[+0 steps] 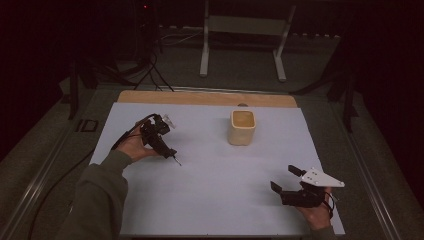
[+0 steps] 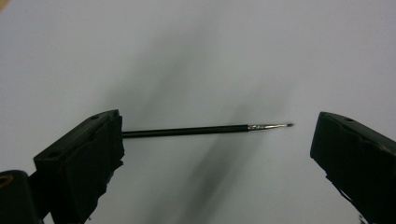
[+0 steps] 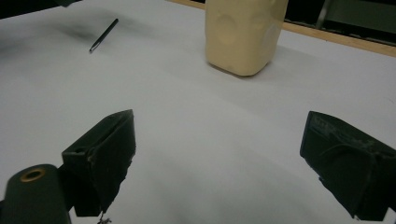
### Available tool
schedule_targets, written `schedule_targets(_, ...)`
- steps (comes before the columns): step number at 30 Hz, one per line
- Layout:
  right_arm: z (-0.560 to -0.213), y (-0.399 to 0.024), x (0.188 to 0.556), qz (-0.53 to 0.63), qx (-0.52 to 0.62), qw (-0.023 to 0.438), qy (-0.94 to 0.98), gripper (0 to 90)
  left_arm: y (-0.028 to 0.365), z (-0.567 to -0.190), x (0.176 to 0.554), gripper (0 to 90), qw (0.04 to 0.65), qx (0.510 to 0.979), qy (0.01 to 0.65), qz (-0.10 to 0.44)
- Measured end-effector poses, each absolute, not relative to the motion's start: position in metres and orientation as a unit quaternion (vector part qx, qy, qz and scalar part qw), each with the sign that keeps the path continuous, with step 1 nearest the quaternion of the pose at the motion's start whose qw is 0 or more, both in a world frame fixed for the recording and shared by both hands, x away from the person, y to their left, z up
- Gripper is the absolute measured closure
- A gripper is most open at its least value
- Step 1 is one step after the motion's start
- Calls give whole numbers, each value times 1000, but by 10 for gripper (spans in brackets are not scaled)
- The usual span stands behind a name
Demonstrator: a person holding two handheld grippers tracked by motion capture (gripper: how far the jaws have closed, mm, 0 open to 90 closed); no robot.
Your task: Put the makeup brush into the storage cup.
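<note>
One camera hangs above the person's side, looking forward and down over the whole white table (image 1: 210, 200). The left gripper's camera sits close over the sheet, facing down at a thin brush (image 2: 205, 130). The right gripper's camera rides low, facing across the table toward the cream cup (image 3: 243, 35) and that same brush.

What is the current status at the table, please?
Left gripper open, thin paintbrush lying between its jaws. Right gripper open, empty. Cream cup upright mid-table. Nothing in the way.

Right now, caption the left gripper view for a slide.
Left gripper open around a thin black paintbrush over the white table sheet.
</note>
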State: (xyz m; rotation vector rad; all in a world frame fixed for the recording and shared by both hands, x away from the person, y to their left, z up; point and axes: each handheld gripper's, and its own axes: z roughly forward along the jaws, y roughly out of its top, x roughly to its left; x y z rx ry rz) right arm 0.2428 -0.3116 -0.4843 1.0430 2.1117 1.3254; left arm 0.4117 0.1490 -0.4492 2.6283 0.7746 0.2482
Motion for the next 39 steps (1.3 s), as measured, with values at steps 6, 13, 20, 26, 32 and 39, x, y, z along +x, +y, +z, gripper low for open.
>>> schedule_targets(6,-484,-313,243,480,378,217,762,104,144,-461,417,37,164,946,268,81)
schedule_targets(13,-485,-313,243,480,379,215,761,104,138,-472,420,42,144,956,247,70)
schedule_targets(20,-485,-314,243,480,378,215,762,104,130,-481,421,54,120,967,216,60)
schedule_targets(26,-485,-314,243,481,378,214,762,104,120,-485,420,89,103,975,189,54)
schedule_targets(32,-485,-314,244,481,377,213,762,104,117,-493,419,129,84,979,179,52)
schedule_targets(39,-485,-313,244,480,376,212,764,105,114,-498,424,158,95,978,182,40)
